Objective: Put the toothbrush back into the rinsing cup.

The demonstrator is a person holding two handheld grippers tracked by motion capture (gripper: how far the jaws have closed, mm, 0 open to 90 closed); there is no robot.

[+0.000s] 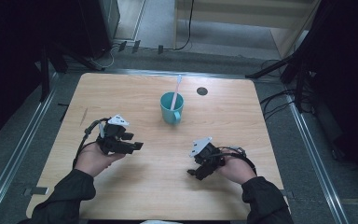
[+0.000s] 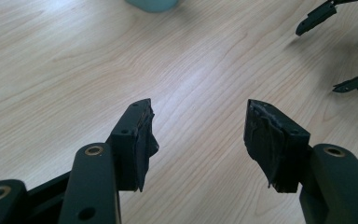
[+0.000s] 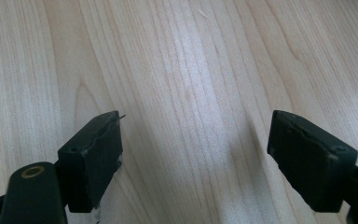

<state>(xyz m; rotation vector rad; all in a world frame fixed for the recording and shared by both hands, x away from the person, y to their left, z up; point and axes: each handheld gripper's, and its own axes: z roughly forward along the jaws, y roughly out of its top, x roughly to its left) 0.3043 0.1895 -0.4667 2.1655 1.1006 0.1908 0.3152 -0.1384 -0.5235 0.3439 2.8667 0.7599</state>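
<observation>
Both grippers, left [image 1: 137, 145] and right [image 1: 192, 173], rest low with jaws apart and empty, near the cup [image 1: 171, 108] holding a toothbrush [image 1: 176, 91], apparently poised for approach.

Counts on the table: two grippers, one cup, one toothbrush.

Grippers, two: left gripper [image 1: 133, 143] in one hand [image 1: 92, 158], right gripper [image 1: 196, 171] in the other hand [image 1: 235, 169], so two hands, two dark sleeves, one per arm. Each gripper has two black jaws, four jaws total, both pairs spread with bare wood between; left gripper [image 2: 198, 123] and right gripper [image 3: 193, 140] each show their own pair close up. Grey three-cornered plates: two, one per gripper. Cups: one teal cup [image 1: 171, 108], one handle on it. Toothbrushes: one pink toothbrush [image 1: 175, 93], standing in the cup. Tables: one wooden table [image 1: 135, 93], with one dark round hole [image 1: 202, 91] near its far edge.
</observation>
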